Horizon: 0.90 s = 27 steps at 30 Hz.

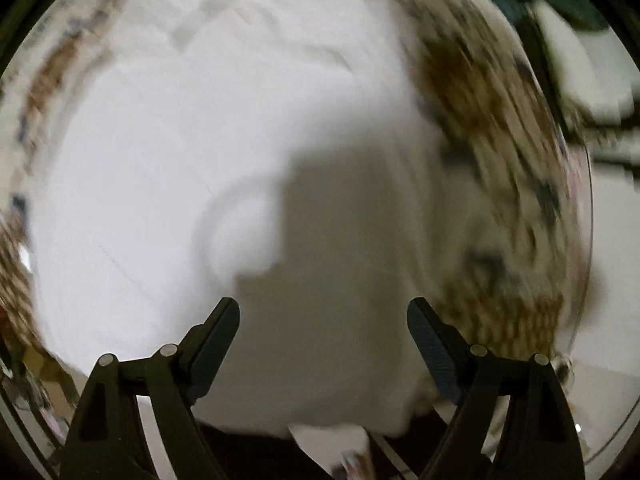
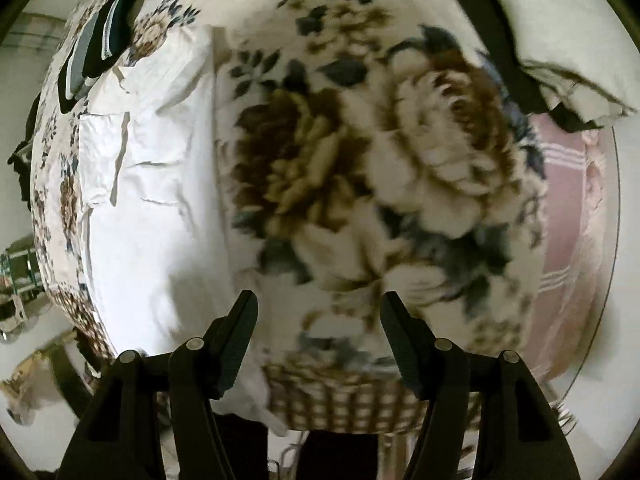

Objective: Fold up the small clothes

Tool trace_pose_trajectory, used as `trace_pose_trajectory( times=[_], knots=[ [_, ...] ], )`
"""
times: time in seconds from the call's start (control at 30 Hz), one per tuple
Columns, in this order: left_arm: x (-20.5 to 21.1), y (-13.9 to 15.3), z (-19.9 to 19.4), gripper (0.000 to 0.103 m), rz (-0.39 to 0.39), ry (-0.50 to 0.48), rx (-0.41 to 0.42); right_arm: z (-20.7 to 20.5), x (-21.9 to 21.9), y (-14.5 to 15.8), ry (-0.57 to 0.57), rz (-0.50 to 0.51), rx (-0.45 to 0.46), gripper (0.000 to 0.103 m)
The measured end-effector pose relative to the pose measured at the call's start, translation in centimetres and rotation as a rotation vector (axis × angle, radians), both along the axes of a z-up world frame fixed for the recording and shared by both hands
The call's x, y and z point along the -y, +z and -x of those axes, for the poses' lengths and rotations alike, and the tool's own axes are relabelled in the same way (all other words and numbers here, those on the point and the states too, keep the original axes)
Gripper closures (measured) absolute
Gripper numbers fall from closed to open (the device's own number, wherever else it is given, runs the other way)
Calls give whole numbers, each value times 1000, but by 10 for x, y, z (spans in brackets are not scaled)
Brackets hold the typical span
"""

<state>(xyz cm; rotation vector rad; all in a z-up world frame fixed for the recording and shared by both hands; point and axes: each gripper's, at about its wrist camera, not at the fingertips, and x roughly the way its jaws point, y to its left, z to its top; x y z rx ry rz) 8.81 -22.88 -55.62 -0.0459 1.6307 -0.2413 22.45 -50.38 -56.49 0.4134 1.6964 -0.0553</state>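
Note:
A white garment (image 1: pixel 180 160) lies spread on a floral bed cover (image 1: pixel 492 128) and fills most of the blurred left wrist view. My left gripper (image 1: pixel 324 320) is open and empty just above it. In the right wrist view the white garment (image 2: pixel 152 184) lies flat and creased at the left. My right gripper (image 2: pixel 320 312) is open and empty over the floral cover (image 2: pixel 360 160), to the right of the garment's edge.
A pile of dark and grey striped clothes (image 2: pixel 96 48) lies at the far left of the bed. A pink striped cloth (image 2: pixel 568 208) lies at the right edge. A white pillow (image 2: pixel 560 40) sits at the upper right. The bed's front edge is near the grippers.

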Motion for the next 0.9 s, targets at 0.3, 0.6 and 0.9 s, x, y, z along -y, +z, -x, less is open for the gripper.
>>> trace_pose_trajectory(
  times=[0.3, 0.6, 0.9],
  knots=[
    [75, -77, 56, 97, -33, -75, -56, -64, 9, -40, 17, -108, 73, 61],
    [25, -56, 59, 102, 8, 122, 62, -201, -56, -118, -28, -323, 135, 53],
    [-25, -15, 60, 102, 52, 265, 113, -250, -97, -126, -59, -207, 163, 97]
  ],
)
